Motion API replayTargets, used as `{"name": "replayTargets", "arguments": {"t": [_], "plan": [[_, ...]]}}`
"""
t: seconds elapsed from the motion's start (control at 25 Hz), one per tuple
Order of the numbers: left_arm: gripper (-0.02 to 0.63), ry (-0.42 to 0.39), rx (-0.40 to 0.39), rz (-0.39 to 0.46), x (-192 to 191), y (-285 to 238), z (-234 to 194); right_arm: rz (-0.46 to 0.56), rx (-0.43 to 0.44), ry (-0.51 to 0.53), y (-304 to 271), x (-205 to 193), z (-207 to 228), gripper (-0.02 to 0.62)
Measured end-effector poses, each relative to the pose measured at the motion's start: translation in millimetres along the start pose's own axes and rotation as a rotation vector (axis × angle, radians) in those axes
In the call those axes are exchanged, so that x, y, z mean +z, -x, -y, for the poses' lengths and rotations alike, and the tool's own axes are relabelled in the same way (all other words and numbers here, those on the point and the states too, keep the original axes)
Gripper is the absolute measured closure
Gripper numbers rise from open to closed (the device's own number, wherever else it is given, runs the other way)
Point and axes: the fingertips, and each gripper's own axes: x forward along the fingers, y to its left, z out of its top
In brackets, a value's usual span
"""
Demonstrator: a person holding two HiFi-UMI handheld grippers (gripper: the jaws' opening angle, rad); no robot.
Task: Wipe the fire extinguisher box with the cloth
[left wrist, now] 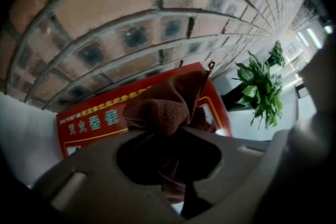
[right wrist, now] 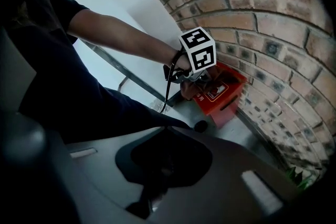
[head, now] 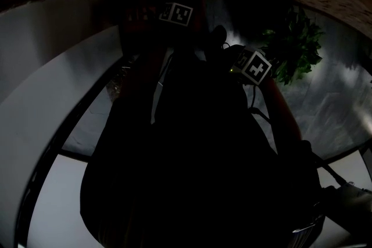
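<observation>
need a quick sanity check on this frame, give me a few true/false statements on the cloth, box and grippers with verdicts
1. The left gripper is shut on the brown cloth. True.
2. The fire extinguisher box is blue. False: it is red.
3. The box stands by a brick wall. True.
4. The right gripper holds the cloth. False: its jaws are together and empty.

A public building's corridor: a brick wall (left wrist: 131, 13), a red fire extinguisher box (left wrist: 89, 123) at its foot, potted plants (left wrist: 260, 92) along a shiny floor (head: 331, 107).
</observation>
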Motion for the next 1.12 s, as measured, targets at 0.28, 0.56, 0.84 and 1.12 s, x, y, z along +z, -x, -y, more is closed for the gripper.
{"name": "replayTargets", "arguments": {"t": [0.28, 0.56, 0.84, 1.12], "plan": [[0.557, -0.081, -0.054, 0.005, 22, -3, 46, 0.001, 0.000, -0.023, 11, -12, 7, 0.597], [0.557, -0.162, -0.099, 0.008, 35, -4, 75, 0.001, -0.006, -0.029, 15, -8, 13, 0.597], [0.557, -0.161, -0.266, 0.043, 38, 6, 108, 0.000, -0.002, -0.018, 15, 0, 12, 0.597], [0.557, -0.028, -0.157, 0.147, 28, 40, 4, -0.019, -0.004, 0.037, 7, 20, 9, 0.597]]}}
